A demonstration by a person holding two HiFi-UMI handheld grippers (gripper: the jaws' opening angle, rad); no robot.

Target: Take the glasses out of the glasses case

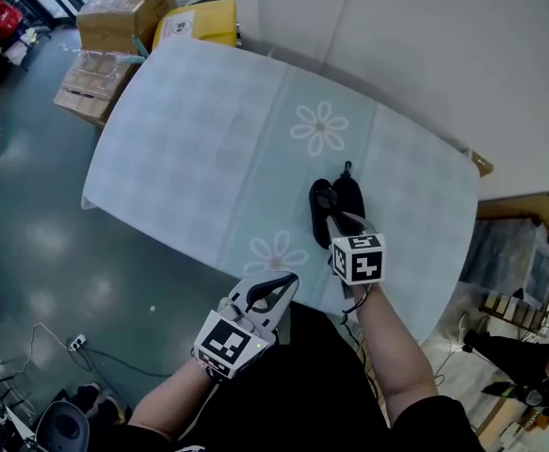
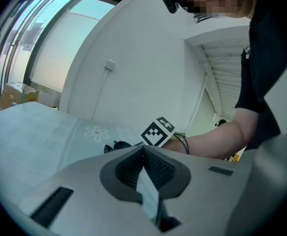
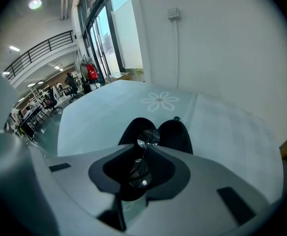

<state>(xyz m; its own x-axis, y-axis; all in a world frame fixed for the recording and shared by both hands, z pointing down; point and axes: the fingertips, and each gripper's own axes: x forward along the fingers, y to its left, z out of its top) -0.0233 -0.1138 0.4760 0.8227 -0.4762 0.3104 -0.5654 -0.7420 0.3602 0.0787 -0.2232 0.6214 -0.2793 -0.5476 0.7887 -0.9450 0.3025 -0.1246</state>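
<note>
Gripping the glasses [image 3: 148,136], the right tool [image 3: 145,147] is shown with its jaws drawn narrow on the thin frame. One round lens is seen just past the jaw tips, and more of the frame runs back between the jaws. Directly beyond those tips the black glasses case [image 3: 180,132] is laid open on the desk [image 1: 189,149], its two halves spread to either side of the lens. Whether the glasses are clear of the case or touching it cannot be told.

From the head view the right tool [image 1: 335,219] is placed at the near end of the glasses case [image 1: 351,196], with its marker cube [image 1: 359,258] behind the jaws. The left tool [image 1: 283,282] is held to the left of the right tool, nearer the person, by the near edge of the desk and apart from the case. Its jaws [image 2: 143,149] are pressed together with nothing between them.
</note>
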